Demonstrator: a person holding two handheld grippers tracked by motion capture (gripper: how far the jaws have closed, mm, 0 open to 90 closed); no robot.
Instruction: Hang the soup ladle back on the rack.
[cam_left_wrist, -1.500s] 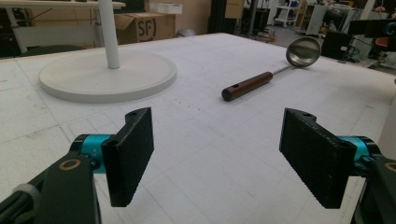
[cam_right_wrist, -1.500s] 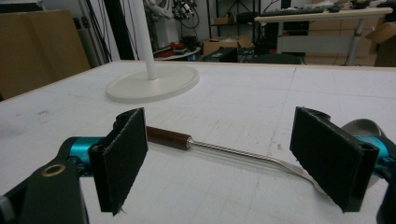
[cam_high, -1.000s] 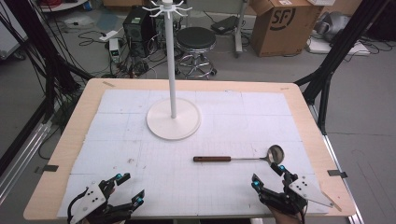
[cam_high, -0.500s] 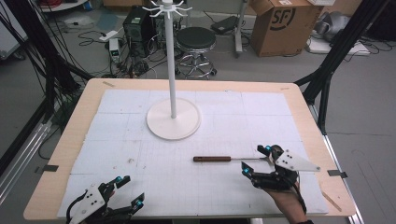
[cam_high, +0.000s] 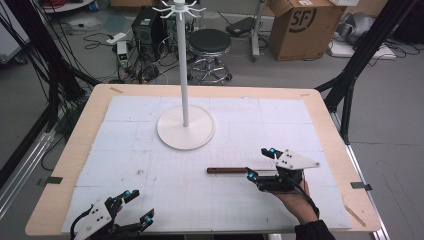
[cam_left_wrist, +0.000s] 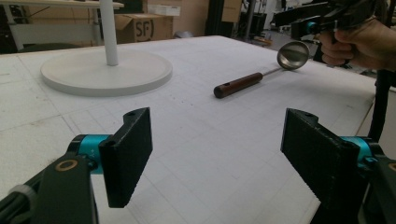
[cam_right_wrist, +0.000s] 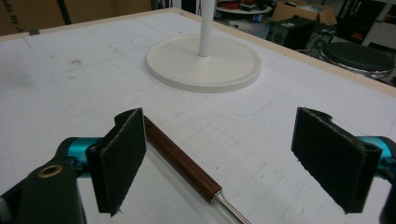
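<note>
High view is showing the right hand-held gripper (cam_high: 260, 164) hovering wide open over the ladle (cam_high: 227, 170) lying on the worktop (cam_high: 150, 150), its jaws straddling the shaft just past the brown wooden handle, gripping nothing. Near the front left edge, the left hand-held gripper (cam_high: 135, 210) is also gaping wide and empty, well apart from the white stand (cam_high: 185, 127).

Stand (cam_high: 185, 129) mid-desk (cam_high: 85, 145); ladle (cam_high: 227, 170) in front of it, to the right. Right gripper (cam_high: 261, 164) over ladle, left gripper (cam_high: 138, 206) at front-left edge.
</note>
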